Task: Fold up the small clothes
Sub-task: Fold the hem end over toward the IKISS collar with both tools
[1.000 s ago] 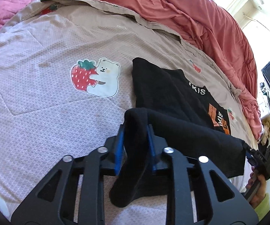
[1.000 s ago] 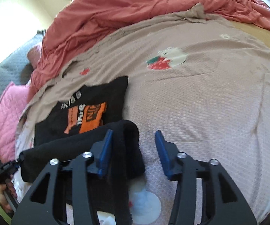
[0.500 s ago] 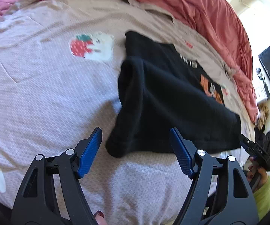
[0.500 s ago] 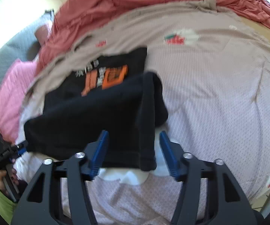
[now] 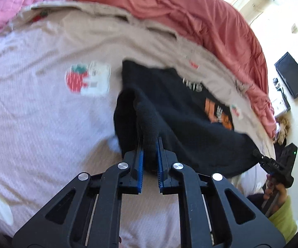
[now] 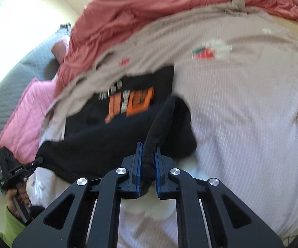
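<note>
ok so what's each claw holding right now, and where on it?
Both are shut on the black shirt. The left claw pinches a bunched fold at its near left corner; the right claw pinches the near right corner.

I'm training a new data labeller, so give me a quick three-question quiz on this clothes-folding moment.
1. True or false: the left hand-held gripper is shut on the black printed T-shirt.
2. What colour is the T-shirt's large print? A green, B orange, C blue.
3. Fill in: beyond the shirt, the beige bedsheet shows a white bear hugging a ____.

Key: 1 true; 2 B; 3 strawberry. The right hand-held gripper also grips the shirt.
</note>
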Tool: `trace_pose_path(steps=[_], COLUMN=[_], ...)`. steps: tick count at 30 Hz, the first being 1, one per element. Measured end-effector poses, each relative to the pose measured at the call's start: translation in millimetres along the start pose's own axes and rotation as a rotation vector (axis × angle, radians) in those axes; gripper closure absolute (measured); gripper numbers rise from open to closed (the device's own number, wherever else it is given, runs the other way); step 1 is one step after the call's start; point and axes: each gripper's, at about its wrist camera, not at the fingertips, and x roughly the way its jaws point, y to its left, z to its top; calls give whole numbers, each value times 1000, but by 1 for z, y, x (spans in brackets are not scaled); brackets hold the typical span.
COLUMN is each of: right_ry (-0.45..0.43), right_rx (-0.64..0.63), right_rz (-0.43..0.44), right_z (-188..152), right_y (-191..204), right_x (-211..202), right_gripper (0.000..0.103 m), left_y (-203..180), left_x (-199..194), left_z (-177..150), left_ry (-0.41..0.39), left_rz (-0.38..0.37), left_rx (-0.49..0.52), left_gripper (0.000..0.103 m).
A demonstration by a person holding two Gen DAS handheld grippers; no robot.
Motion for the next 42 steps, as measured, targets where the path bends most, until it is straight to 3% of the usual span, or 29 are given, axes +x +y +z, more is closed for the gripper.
trace_pose_path(steps=[7,15,17,18,21,24,28,31,35,40,42], right_ry=[-107,-78,-77,-97,-158,-153,-89,-11,69,135,141], right_rx=[-5,15,31,32,-12,-103,-298,-359,-410,-478,-503], right_rz=[-6,-139,-168,-193,-245,-267,-265,-224,-229,-302,-325], right_z=[44,58,54,49,34,18,-5,-16,-27,-41,-41], right_y=[0,-13,-17,-17,-9,10,54,78,96,106,108], right_x=[10,61,62,57,35,23,26,43,65,91,101], right_gripper=[94,89,70,63,53,53,53,53,53,54,54], left_y=[-5,-2,5,7,13,5,-26,-50,-65,-74,-75], left_x=[14,55,63,67,68,51,32,29,52,81,89], left_z=[39,61,52,48,44,47,43,30,13,-7,-10], left_ry=[-64,-96,-89,-76,-43,-67,-100,-57,104,212,219], left_rz=[32,85,81,83,95,87,113,61,-36,-35,-20], left_rx=[-10,22,27,40,51,74,227,326,344,389,391], left_gripper=[97,97,93,87,81,74,56,52,52,52,52])
